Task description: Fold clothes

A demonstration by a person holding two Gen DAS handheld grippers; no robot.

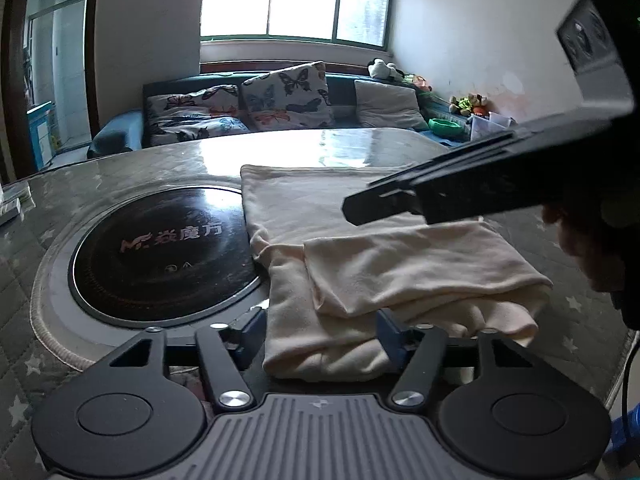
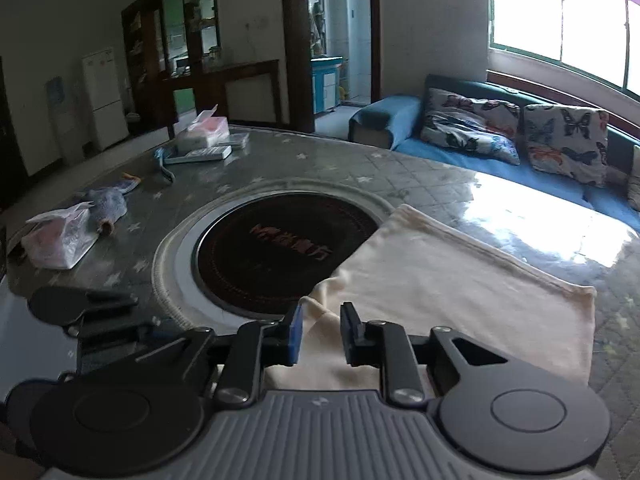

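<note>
A cream garment [image 1: 360,240] lies partly folded on the table, its near part doubled over in layers. My left gripper [image 1: 320,336] is open, its blue pads on either side of the garment's near folded edge. The right gripper [image 1: 460,196] shows in the left wrist view above the cloth, at the right. In the right wrist view the garment [image 2: 460,280] spreads to the right, and my right gripper [image 2: 320,332] is open a little, its pads astride a bunched fold of cloth without pinching it.
A round black induction hob [image 1: 164,256] is set into the table [image 2: 280,164] left of the garment. A plastic bag [image 2: 60,236], a blue cloth [image 2: 108,204] and a tissue box [image 2: 204,130] lie at the far left. A sofa [image 2: 500,132] stands beyond.
</note>
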